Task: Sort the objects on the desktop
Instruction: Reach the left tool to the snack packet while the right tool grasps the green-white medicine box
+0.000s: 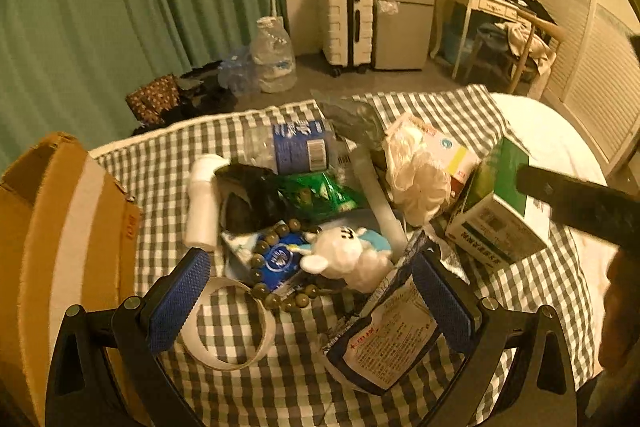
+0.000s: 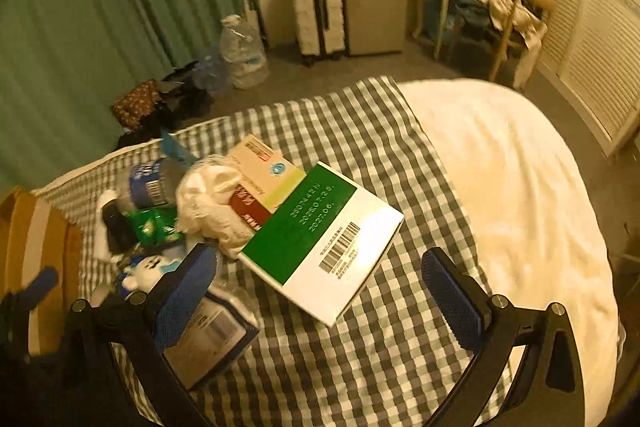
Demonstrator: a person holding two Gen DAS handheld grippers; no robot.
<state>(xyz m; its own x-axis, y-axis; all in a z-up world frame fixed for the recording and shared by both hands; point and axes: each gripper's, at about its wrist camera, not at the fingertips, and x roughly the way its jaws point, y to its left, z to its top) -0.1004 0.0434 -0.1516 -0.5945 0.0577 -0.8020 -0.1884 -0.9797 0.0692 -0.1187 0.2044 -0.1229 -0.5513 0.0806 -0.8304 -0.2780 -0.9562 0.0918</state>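
Clutter pile [image 1: 312, 211], left wrist view: unsorted on checked cloth [image 1: 280, 379] just ahead of left gripper [image 1: 312, 299], jaws wide, empty; cardboard box [image 1: 60, 247] to its left. Right wrist view: right gripper [image 2: 320, 291] wide, empty; green-and-white box [image 2: 320, 239] just ahead; sorting apparently not begun

Cardboard box [image 1: 60, 227] left of the heap, plush toy [image 1: 352, 255] before water bottle [image 1: 296, 151].

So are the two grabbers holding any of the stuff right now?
No. The left gripper and right gripper are both wide open above the pile, holding nothing.
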